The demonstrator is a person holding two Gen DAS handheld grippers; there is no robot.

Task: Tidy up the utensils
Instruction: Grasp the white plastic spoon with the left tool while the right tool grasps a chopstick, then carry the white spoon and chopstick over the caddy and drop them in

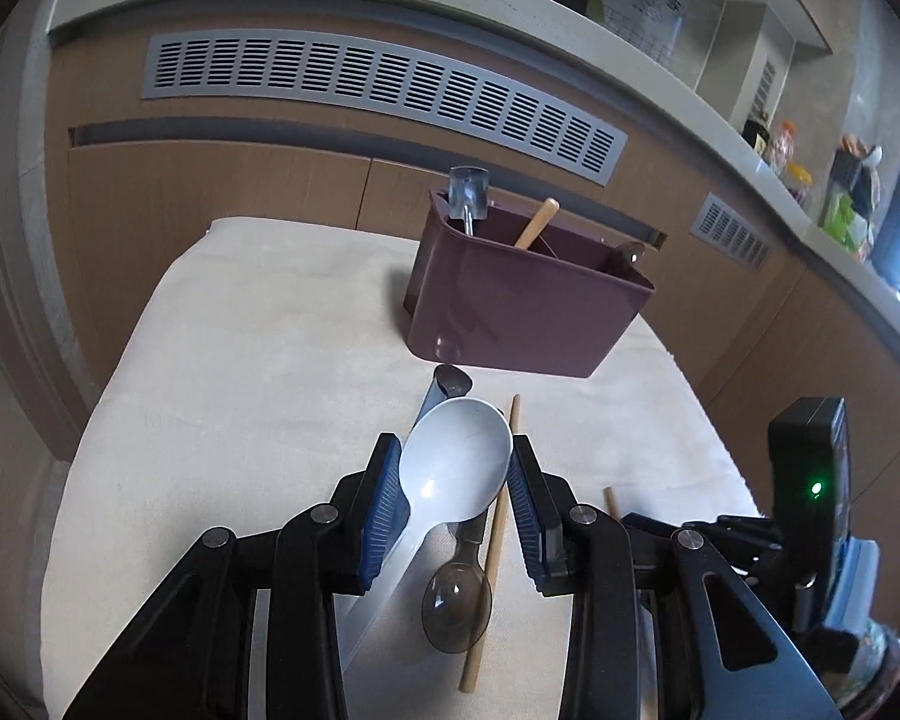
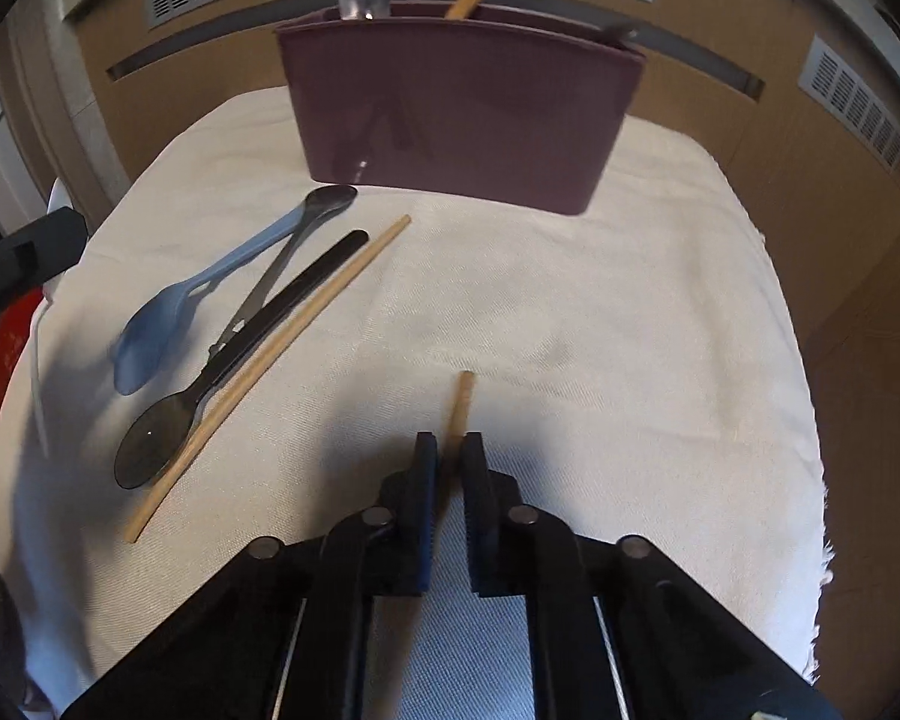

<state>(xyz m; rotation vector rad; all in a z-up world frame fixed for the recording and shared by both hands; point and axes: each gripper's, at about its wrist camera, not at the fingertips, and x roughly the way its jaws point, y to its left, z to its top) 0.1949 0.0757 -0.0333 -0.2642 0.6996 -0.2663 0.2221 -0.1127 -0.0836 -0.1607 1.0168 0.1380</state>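
My left gripper is shut on the bowl of a white spoon, held a little above the cloth with its handle running back toward the camera. Under it lie a dark see-through spoon, a wooden chopstick and a blue spoon's handle. My right gripper is shut on a second chopstick, low over the cloth, its tip pointing toward the maroon utensil holder. In the right wrist view, the blue spoon, dark spoon and long chopstick lie at the left.
The holder stands at the back of the cream cloth and holds a clear-headed utensil, a wooden stick and a dark handle. A wood-panelled wall with vents rises right behind. The table drops off at both sides.
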